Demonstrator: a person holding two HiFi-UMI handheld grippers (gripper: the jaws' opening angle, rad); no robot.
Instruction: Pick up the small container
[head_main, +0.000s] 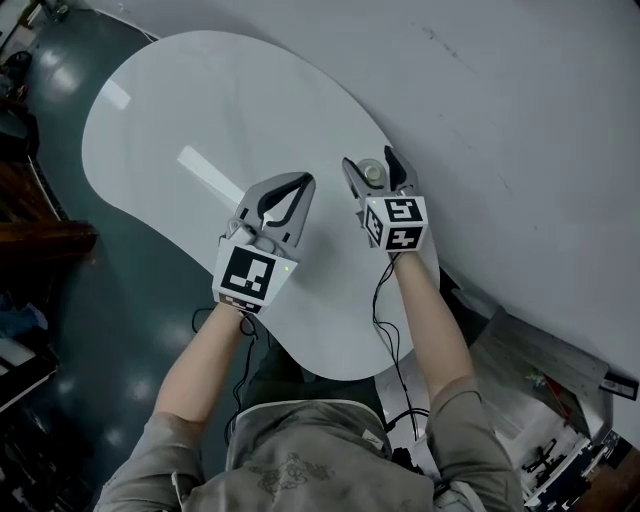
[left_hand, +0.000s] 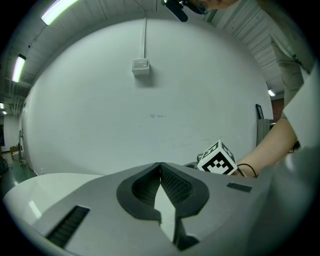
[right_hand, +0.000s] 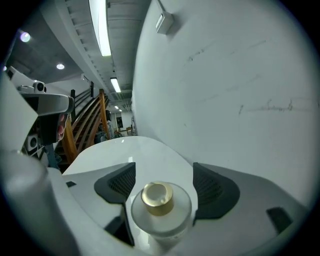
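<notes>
White surface (head_main: 200, 100): at its three o'clock edge the right claw (head_main: 370, 160) spreads around the small container (head_main: 373, 173), squeeze and lift pending; left claw (head_main: 300, 186) pressed together, empty.

The right claw (right_hand: 164, 176) has its 2 jaws spread apart, dark ribbed pads (right_hand: 119, 183) facing inward. Between them stands the small container (right_hand: 161, 217), a round frosted jar with a gold cap (right_hand: 158, 198), set deep in the gap; whether the jaws touch its sides cannot be told. Beyond it the white bench (right_hand: 125, 152) runs to a white wall (right_hand: 240, 75) bearing a small box (right_hand: 164, 22). At upper left are 2 ceiling strip lights (right_hand: 100, 25) and a wooden railing (right_hand: 82, 130).
</notes>
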